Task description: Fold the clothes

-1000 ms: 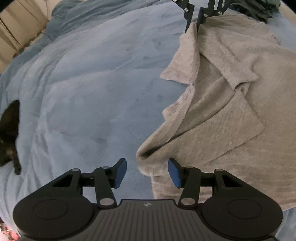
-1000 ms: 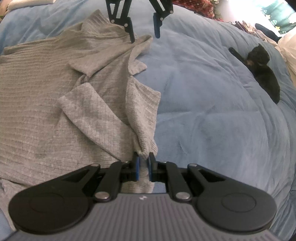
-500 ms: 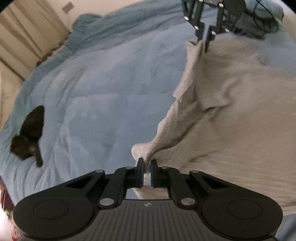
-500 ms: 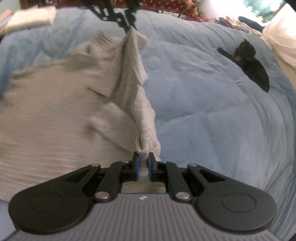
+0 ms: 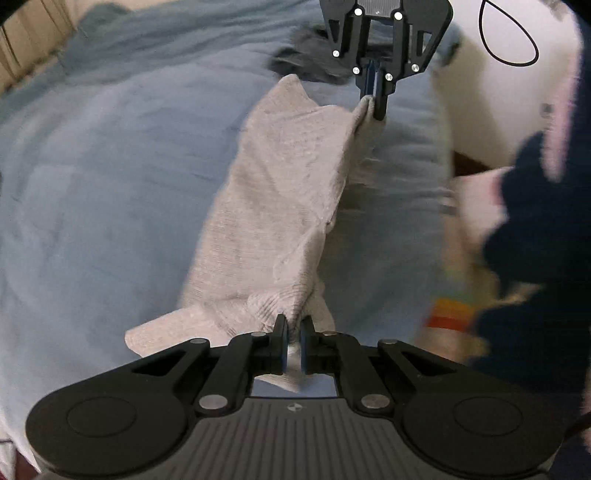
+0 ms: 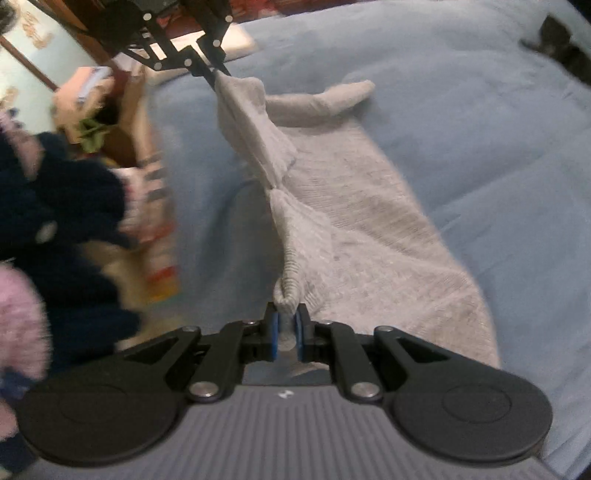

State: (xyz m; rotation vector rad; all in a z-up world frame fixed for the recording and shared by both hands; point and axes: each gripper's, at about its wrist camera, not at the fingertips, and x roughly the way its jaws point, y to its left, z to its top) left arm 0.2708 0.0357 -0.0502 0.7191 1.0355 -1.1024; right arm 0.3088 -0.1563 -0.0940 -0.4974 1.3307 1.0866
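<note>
A grey knit garment [image 5: 273, 206] hangs stretched between both grippers above the blue bedspread [image 5: 103, 177]. My left gripper [image 5: 292, 332] is shut on a bunched edge of it at the bottom of the left wrist view. At the top of that view my right gripper [image 5: 373, 96] pinches the opposite corner. In the right wrist view the right gripper [image 6: 286, 325] is shut on a rolled hem of the garment [image 6: 354, 236], and the left gripper [image 6: 218, 75] holds the far corner. A sleeve [image 6: 325, 99] trails onto the bed.
A person's dark blue sleeve [image 5: 535, 236] with pink fuzzy fabric fills the right of the left wrist view. Blurred boxes and clutter [image 6: 110, 110] stand beside the bed. A black cat [image 6: 561, 29] lies far right on the bedspread. A black cable [image 5: 509, 33] loops at a white surface.
The left gripper went from open to shut on the garment's edge. Both grippers rose and swung sideways, lifting the garment from flat on the bed to hanging taut between them.
</note>
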